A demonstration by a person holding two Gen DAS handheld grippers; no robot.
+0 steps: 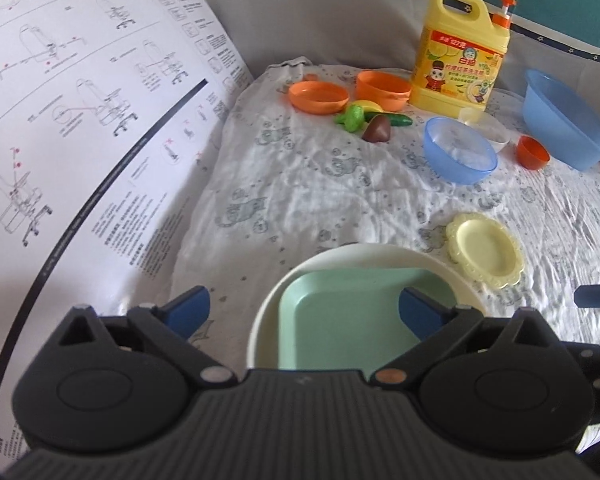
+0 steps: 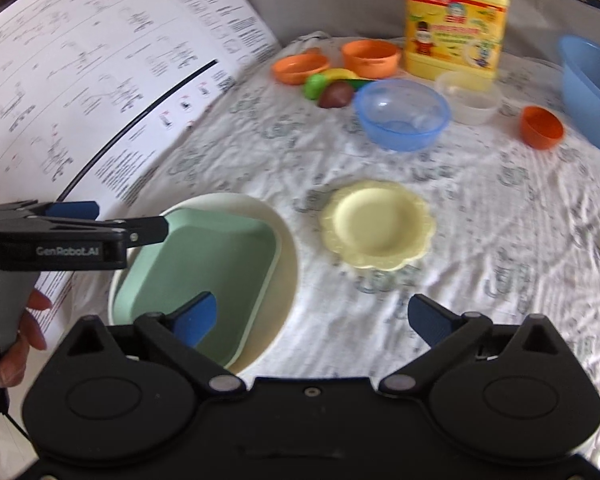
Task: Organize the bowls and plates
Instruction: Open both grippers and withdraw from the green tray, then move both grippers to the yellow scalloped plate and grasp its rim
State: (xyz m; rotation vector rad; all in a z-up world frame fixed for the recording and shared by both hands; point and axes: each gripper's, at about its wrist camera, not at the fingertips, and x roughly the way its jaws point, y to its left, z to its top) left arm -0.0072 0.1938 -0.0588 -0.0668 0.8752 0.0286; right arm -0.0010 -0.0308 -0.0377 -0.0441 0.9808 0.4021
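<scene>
A square green plate [image 1: 340,312] lies inside a round cream plate [image 1: 364,252]; both also show in the right wrist view, the green plate [image 2: 204,264] on the cream plate [image 2: 288,264]. A scalloped yellow plate [image 1: 486,250] [image 2: 374,226] lies to their right. My left gripper [image 1: 304,312] is open and empty over the stacked plates. My right gripper [image 2: 316,320] is open and empty, just before the yellow plate. A blue bowl [image 1: 460,154] [image 2: 402,114], a clear bowl [image 2: 470,100], a small orange cup [image 1: 532,152] [image 2: 540,126] and orange dishes [image 1: 318,96] [image 2: 300,66] sit farther back.
A yellow detergent jug [image 1: 460,60] [image 2: 456,24] stands at the back. A large blue basin [image 1: 568,120] [image 2: 592,92] is at the right. Toy vegetables [image 1: 376,124] [image 2: 332,90] lie by the orange dishes. A printed instruction sheet [image 1: 80,120] [image 2: 80,80] rises at the left.
</scene>
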